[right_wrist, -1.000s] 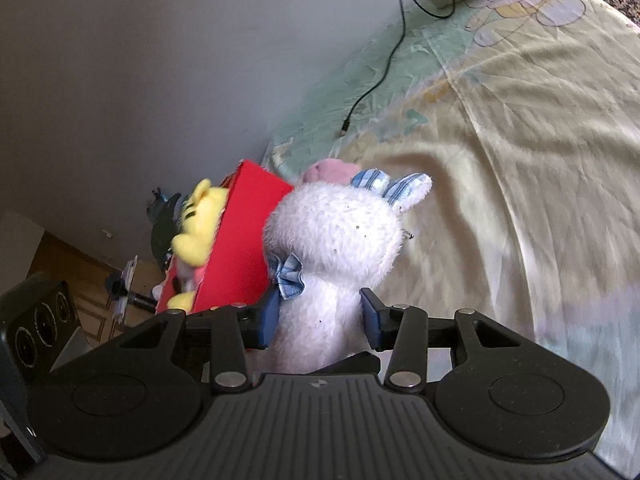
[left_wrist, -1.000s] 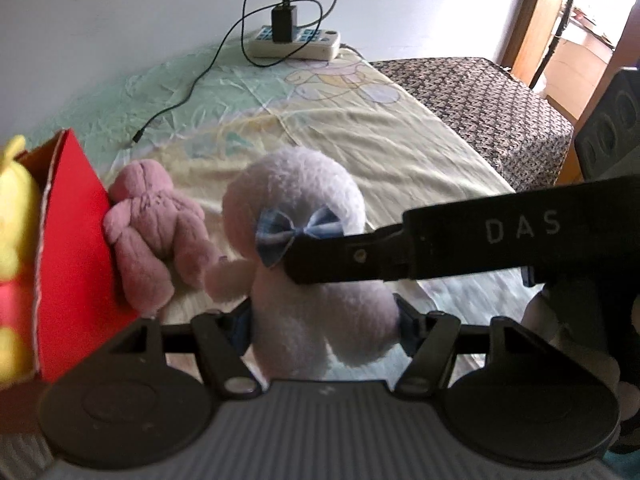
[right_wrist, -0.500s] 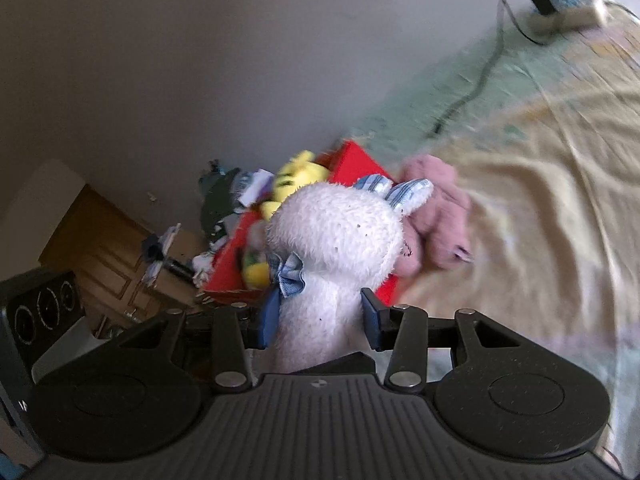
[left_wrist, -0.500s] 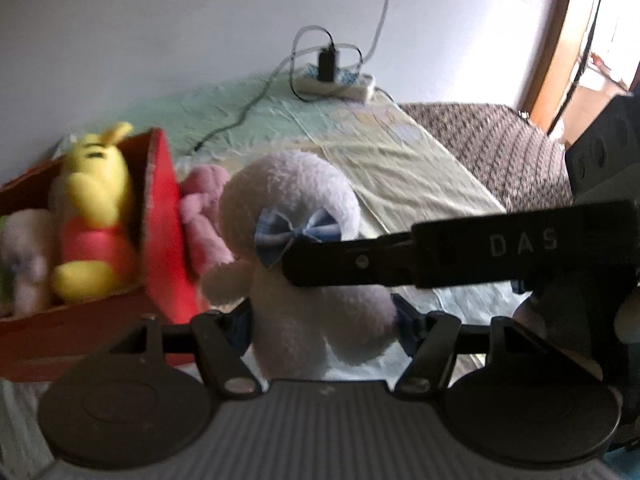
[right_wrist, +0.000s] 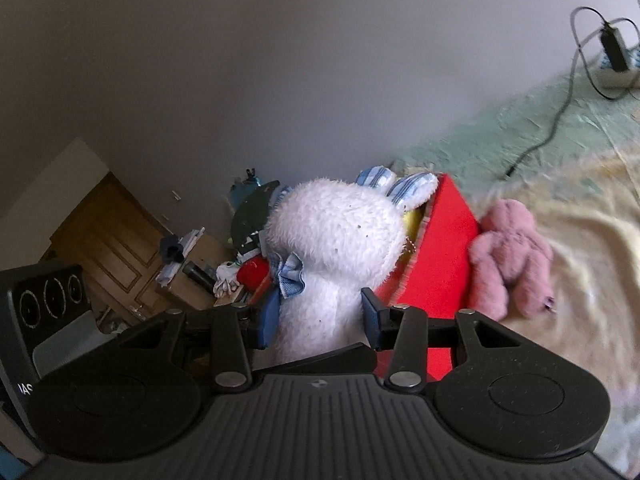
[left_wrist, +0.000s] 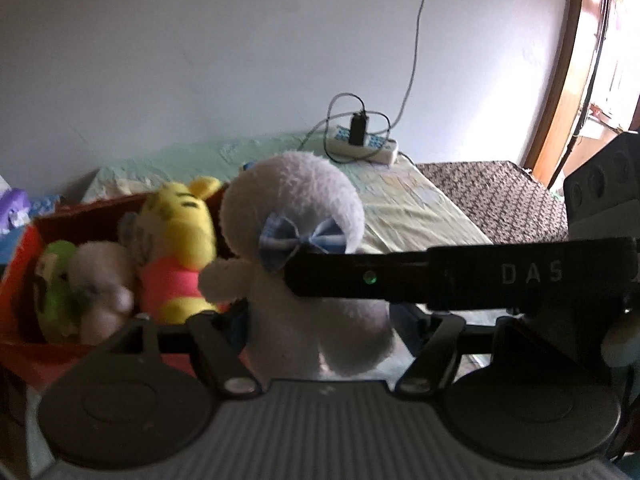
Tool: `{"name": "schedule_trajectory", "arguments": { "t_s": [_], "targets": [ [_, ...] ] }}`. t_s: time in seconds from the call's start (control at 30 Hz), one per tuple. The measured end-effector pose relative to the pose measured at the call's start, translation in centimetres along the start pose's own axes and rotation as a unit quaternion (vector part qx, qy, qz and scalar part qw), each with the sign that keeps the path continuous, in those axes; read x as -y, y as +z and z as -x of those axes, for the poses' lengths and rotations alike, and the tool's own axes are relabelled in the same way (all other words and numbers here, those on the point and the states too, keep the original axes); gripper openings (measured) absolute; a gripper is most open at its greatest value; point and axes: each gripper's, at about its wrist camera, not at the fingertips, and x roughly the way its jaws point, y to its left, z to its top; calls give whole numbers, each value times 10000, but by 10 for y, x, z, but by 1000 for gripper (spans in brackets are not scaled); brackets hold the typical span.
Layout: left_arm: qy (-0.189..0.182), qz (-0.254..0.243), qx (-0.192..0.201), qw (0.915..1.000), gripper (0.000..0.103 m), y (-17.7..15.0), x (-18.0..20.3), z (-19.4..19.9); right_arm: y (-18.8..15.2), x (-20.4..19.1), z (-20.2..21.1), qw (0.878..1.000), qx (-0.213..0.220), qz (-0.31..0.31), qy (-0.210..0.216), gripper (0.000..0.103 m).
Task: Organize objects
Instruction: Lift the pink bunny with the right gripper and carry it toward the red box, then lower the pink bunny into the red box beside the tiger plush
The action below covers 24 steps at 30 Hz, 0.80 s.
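A white plush rabbit (left_wrist: 296,216) with a blue bow is held up in the air by both grippers. My left gripper (left_wrist: 320,324) is shut on its body. My right gripper (right_wrist: 318,314) is shut on its neck (right_wrist: 320,300), and its black finger (left_wrist: 460,272) crosses the left wrist view. The rabbit hangs beside the red box (left_wrist: 20,264), which holds a yellow bear (left_wrist: 180,240), a green toy (left_wrist: 56,284) and a pale plush (left_wrist: 104,280). A pink plush bear (right_wrist: 508,256) leans on the box's outer red wall (right_wrist: 440,252).
The box stands on a bed with a pale yellow and green sheet (left_wrist: 404,208). A power strip (left_wrist: 362,146) with a charger and cables lies at the far wall. A patterned brown cover (left_wrist: 496,200) lies at the right. Clutter (right_wrist: 208,264) and a wooden door are beyond the bed.
Both grippers have lifted the rabbit and swung left toward the red box. The box's inside with the yellow bear has come into the left view; the pink bear now sits right of the rabbit.
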Motion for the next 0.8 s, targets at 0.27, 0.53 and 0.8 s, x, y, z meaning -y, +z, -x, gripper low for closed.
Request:
{"name": "schedule_trajectory", "arguments": {
  "t_s": [0.27,0.53,0.8],
  "targets": [
    [37,104,137,9998,74,5,-48,13,4,-29,-46,9991,10,400,-116,46],
    [117,221,146,9996,74,4,-98,13,2,-47,-95,9970,-70,698,-332,46],
    [82,252,-114,9996,72,-2,-136,-8,-5,-49,-131,9928,-142,762,-911,45]
  ]
}}
